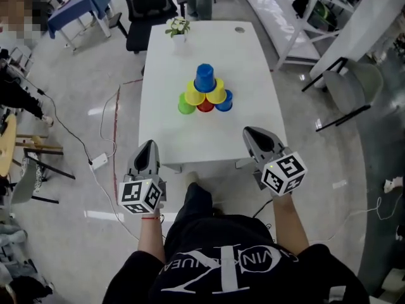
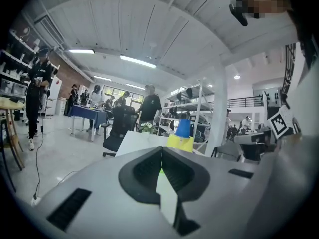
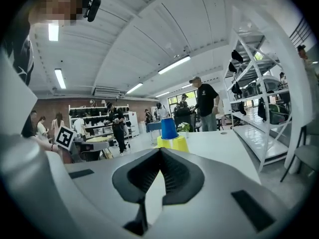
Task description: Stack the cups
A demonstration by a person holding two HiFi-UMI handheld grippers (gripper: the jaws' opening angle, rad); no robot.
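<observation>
**Head view.** A white table (image 1: 253,75) carries six cups built into a pyramid near its centre.
- Bottom row, left to right: a green cup (image 1: 185,104), a red cup (image 1: 205,106) and a lower blue cup (image 1: 224,101), all touching.
- Middle row: two yellow cups (image 1: 195,95).
- Top: one blue cup (image 1: 204,78).

A potted plant (image 1: 178,26) stands at the far edge of the table, well apart from the pyramid. The left gripper (image 1: 149,143) and the right gripper (image 1: 248,132) are held at the near edge of the table, one on each side. Both point toward the cups and are clear of them.

**Left gripper view.** The jaws of the left gripper (image 2: 161,150) meet at their tips, with nothing clamped between them. Only a narrow hollow remains behind the tips. Beyond the tips, the top blue cup (image 2: 183,128) sits on a yellow cup (image 2: 180,143) on the table (image 2: 137,141).

**Right gripper view.** The jaws of the right gripper (image 3: 160,150) are likewise closed tip to tip and hold nothing. The top blue cup (image 3: 168,128) and the yellow cups (image 3: 174,144) stand straight ahead on the table (image 3: 224,148). They are apart from the jaw tips.
</observation>
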